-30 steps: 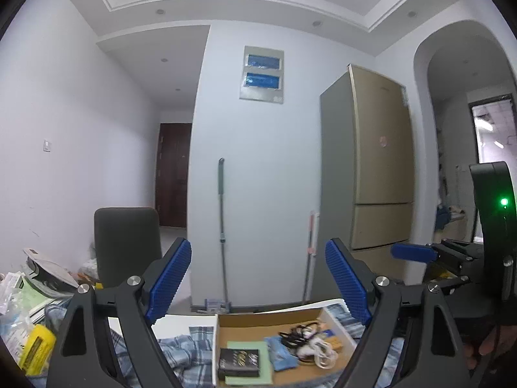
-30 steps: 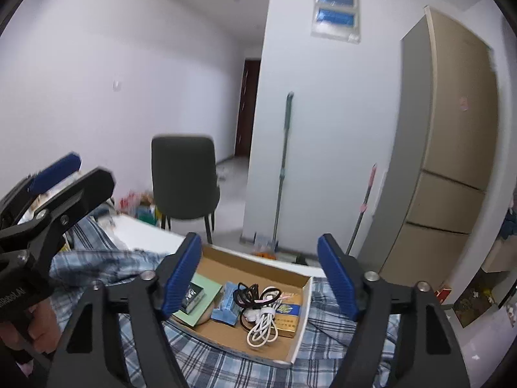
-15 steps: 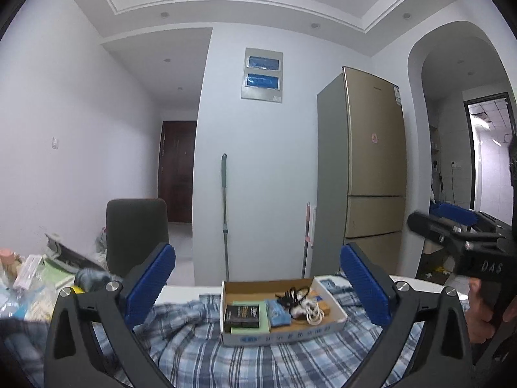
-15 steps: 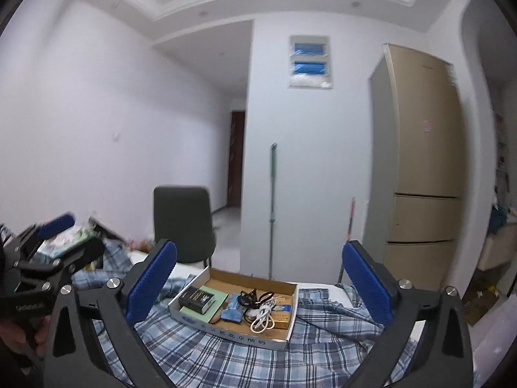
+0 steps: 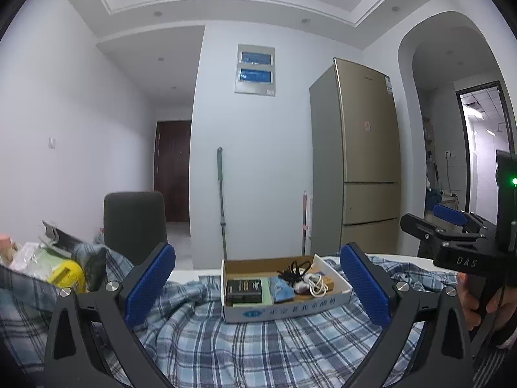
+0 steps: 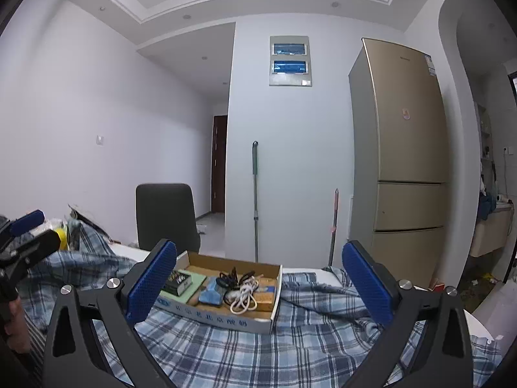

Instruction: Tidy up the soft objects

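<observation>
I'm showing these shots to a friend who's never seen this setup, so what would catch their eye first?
Probably the shallow cardboard box of cables and small packets, sitting on the rumpled blue plaid cloth at the centre of both views. Framing it are the wide-open left tongs and right tongs with blue ridged pads, nothing between them. Behind, the tall gold refrigerator stands against the white wall on the right.

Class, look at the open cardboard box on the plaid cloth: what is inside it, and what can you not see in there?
Inside the cardboard box: a black packet on a green sheet, a blue pouch, tangled black cables and white cables. The box floor beneath them is covered.
</observation>
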A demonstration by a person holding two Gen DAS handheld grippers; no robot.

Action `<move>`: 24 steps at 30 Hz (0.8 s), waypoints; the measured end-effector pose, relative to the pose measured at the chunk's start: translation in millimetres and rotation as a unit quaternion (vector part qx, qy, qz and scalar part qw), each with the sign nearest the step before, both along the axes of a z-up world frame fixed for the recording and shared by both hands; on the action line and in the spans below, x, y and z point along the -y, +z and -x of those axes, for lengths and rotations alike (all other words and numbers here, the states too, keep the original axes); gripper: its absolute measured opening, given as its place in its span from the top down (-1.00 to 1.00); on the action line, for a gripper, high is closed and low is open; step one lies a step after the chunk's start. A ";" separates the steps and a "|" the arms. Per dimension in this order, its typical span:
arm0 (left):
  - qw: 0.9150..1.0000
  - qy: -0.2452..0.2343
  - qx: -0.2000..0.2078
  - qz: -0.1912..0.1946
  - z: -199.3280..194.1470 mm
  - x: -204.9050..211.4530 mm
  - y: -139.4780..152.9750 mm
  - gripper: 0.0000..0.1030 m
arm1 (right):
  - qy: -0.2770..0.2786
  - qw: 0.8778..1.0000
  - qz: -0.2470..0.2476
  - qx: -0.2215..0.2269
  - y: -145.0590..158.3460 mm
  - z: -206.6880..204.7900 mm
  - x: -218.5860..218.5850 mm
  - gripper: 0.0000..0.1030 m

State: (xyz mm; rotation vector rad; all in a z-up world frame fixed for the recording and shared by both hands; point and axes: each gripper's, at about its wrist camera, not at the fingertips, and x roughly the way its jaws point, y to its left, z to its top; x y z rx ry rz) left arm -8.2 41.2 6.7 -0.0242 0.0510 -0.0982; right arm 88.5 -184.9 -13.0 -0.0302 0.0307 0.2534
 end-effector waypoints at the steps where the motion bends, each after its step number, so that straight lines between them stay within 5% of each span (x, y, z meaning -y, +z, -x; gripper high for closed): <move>1: 1.000 0.002 -0.001 0.002 -0.5 -0.8 -2.3 -1.00 | -0.002 1.000 0.007 0.002 -3.9 -0.2 -2.0 -0.99; 24: 1.000 0.010 -0.010 -0.021 -4.7 8.6 -13.6 -1.00 | 0.007 0.999 0.031 -0.018 -23.9 -1.7 -9.4 -0.99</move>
